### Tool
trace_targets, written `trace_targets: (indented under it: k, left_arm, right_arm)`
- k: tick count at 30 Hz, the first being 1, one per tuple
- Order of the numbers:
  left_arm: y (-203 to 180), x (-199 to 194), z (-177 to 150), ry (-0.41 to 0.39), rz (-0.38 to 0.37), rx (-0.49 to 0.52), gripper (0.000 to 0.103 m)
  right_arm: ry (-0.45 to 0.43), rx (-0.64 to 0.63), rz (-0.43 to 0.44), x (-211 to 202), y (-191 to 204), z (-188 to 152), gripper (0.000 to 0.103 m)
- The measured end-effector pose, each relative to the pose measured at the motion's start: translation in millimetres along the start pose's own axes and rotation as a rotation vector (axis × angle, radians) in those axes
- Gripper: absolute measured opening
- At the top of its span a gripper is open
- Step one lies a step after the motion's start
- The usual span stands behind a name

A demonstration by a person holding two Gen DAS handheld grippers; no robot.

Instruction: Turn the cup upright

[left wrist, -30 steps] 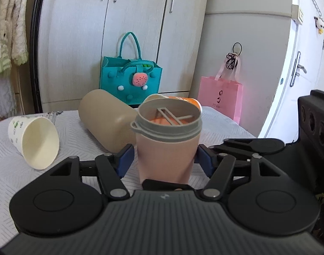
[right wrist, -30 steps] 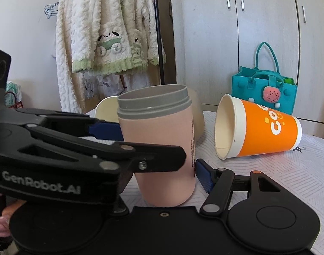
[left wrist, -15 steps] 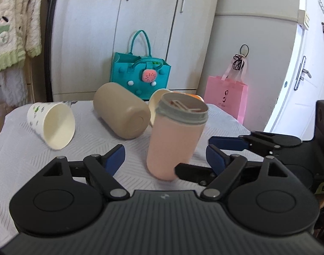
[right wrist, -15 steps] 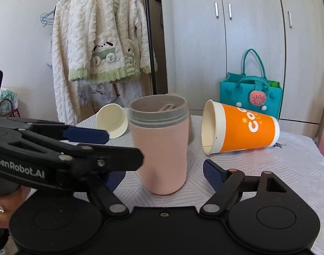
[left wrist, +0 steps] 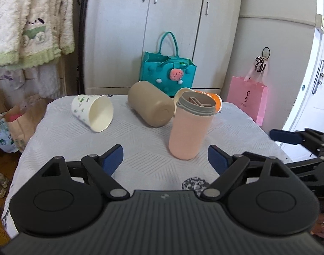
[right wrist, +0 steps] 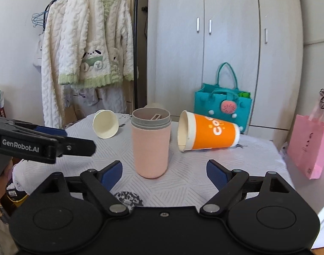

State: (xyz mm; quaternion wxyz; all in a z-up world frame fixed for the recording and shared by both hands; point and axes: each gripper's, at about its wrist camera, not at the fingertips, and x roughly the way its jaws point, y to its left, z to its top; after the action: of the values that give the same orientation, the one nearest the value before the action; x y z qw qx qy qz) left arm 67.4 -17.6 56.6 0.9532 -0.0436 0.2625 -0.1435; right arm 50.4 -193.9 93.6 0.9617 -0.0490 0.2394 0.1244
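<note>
A pink cup with a grey rim (left wrist: 190,127) stands upright on the white table; it also shows in the right wrist view (right wrist: 151,143). A tan cup (left wrist: 151,104), a white paper cup (left wrist: 92,112) and an orange paper cup (right wrist: 208,131) lie on their sides behind it. My left gripper (left wrist: 165,158) is open and empty, back from the pink cup. My right gripper (right wrist: 164,169) is open and empty, also back from it. The left gripper's fingers (right wrist: 55,142) show at the left of the right wrist view.
The table (left wrist: 140,148) has a white textured cloth. A dark patterned patch (right wrist: 127,198) lies at its near edge. A teal bag (right wrist: 222,106) and a pink bag (right wrist: 310,146) stand behind. A white jacket (right wrist: 87,48) hangs at the left, before the wardrobe.
Both grippers have let go of the pink cup and drawn back from it, jaws wide. The cup stays upright on the table.
</note>
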Motion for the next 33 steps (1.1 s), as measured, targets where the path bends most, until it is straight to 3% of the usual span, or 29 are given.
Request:
trace_targets:
  k: [9,12,26,28,33]
  left_arm:
    - [3.9,-29.0,-10.0,-0.011,0.045,-0.013,0.087]
    - [2.3,-46.0,-13.1,-0.054,0.052,-0.014,0.087]
    - [1.9,-83.6,-27.8,-0.112,0.107,0.003,0.091]
    - [1.7,-83.7,-29.4,-0.111,0.113,0.002,0.093]
    - [-1.0,-81.6,-33.5,-0.103,0.137,0.011,0.103]
  right_arm:
    - [-0.048,-0.006,-0.028,-41.0,8.5,-6.7,0.092]
    - [-0.052,-0.011,-0.027,-50.5,14.1,-10.5,0.092]
    - [-0.072,-0.012,-0.042,-65.6,32.2,-24.9,0.093]
    - [-0.078,-0.013,-0.063,-66.0,35.4,-27.2,0.102]
    - [-0.101,-0.012,-0.089,-64.4,41.6,-32.8,0.103]
